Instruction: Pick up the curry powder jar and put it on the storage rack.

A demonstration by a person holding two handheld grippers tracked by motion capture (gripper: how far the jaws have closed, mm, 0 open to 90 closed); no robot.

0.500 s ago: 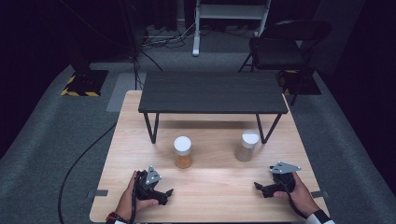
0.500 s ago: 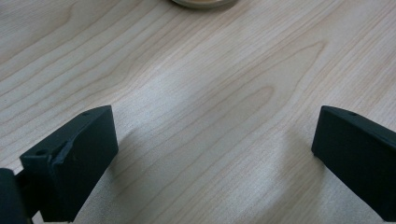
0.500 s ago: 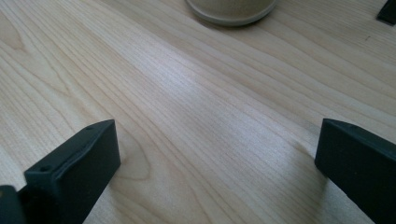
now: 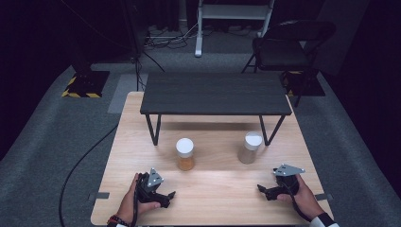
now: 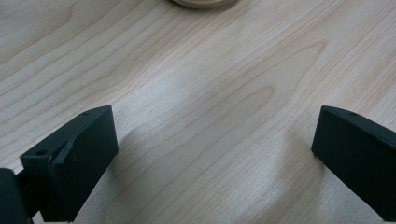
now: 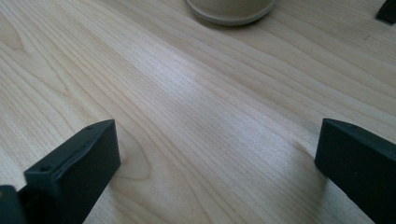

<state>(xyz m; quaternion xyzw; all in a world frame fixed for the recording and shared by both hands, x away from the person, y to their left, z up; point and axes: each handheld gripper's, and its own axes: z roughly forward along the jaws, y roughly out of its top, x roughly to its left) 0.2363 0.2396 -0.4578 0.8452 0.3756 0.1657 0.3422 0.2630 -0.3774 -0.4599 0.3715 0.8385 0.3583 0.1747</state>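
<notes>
Both grippers rest on the wooden table (image 4: 208, 198) with jaws spread wide and empty, likely poised to start. The left gripper (image 4: 163, 197) sits near the amber-filled jar (image 4: 185, 154), the right gripper (image 4: 265, 191) near the pale jar (image 4: 249, 147); both jars stand upright just before the black shelf (image 4: 215, 93), within easy reach.

This looks like a dark recording lab. A light wooden bench (image 4: 208, 189) stands on grey carpet (image 4: 42, 142), with black cables (image 4: 80, 165), a yellow-and-black striped floor plate (image 4: 82, 90) and a black folding chair (image 4: 283, 47) around it.
</notes>
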